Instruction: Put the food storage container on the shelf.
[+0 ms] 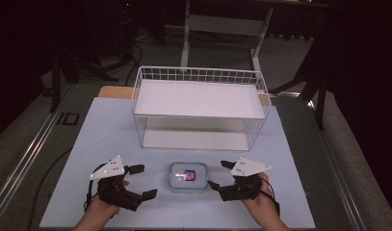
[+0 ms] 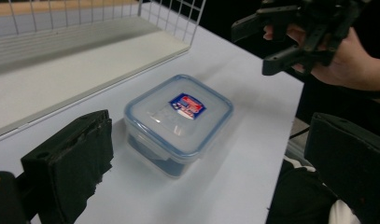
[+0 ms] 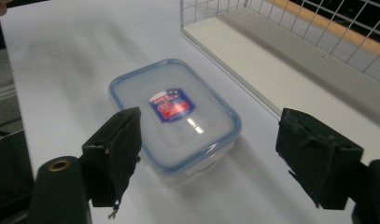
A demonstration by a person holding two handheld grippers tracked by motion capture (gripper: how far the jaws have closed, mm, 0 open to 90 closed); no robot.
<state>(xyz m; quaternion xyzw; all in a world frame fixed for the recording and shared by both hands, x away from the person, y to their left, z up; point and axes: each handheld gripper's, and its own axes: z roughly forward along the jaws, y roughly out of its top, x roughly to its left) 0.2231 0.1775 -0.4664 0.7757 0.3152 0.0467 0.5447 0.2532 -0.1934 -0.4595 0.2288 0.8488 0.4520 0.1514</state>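
The lidded box's [image 3: 173,119] contents stay unclear through its cloudy lid.

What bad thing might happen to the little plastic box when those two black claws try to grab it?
The box has a smooth lid and rounded corners, so it might slip or twist if the left gripper and right gripper, both open beside it, squeeze unevenly. The wire basket stands just behind it with tall walls, so a low lift might bump the box against the rim.
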